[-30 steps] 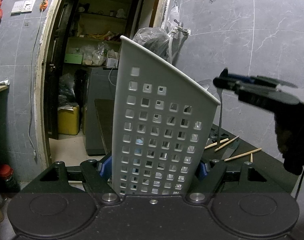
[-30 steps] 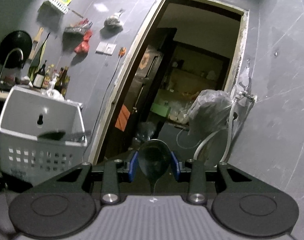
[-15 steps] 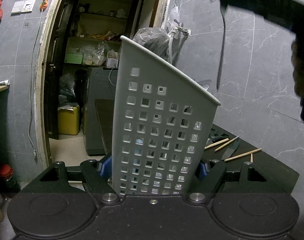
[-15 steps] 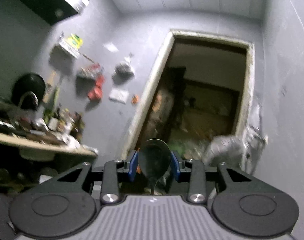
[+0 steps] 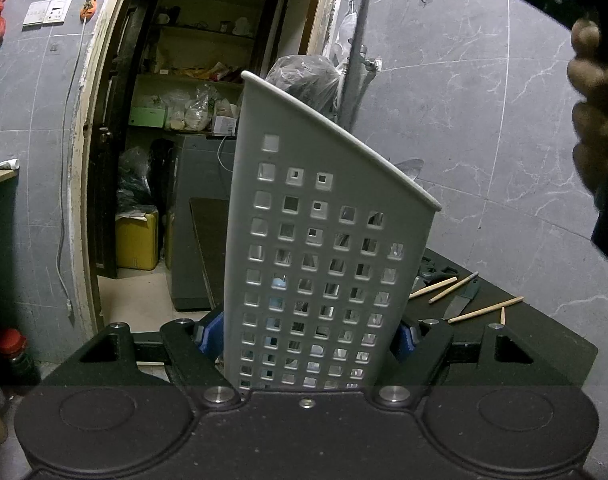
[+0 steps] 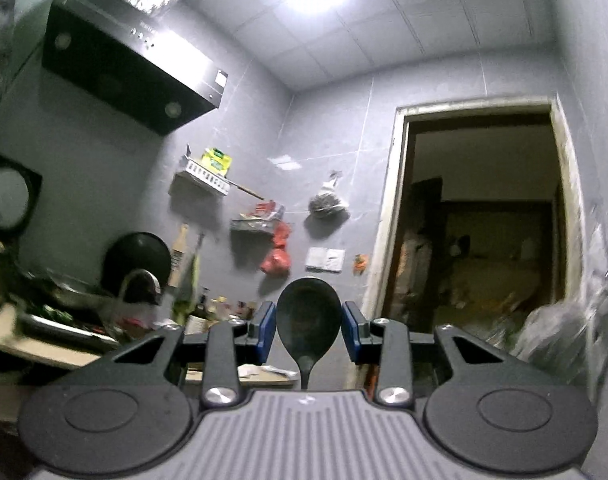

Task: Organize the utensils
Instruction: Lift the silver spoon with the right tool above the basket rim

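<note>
Utensil basket [image 5: 324, 264]: pale grey plastic, matt, smooth, walls punched with square holes, rounded rim.
Spoon [image 6: 308, 320]: dark metal look, glossy bowl with a dull reflection.
Chopsticks [image 5: 486, 309]: light wood, plain and unvarnished by the look.
Table [image 5: 544, 344]: black top, matt.
Wall tiles [image 5: 484, 120]: grey stone pattern with white veins, smooth, slight sheen.
Range hood [image 6: 132, 72]: black, glossy face.
Bag [image 5: 304, 76] behind the basket: thin crinkled plastic, shiny.
</note>
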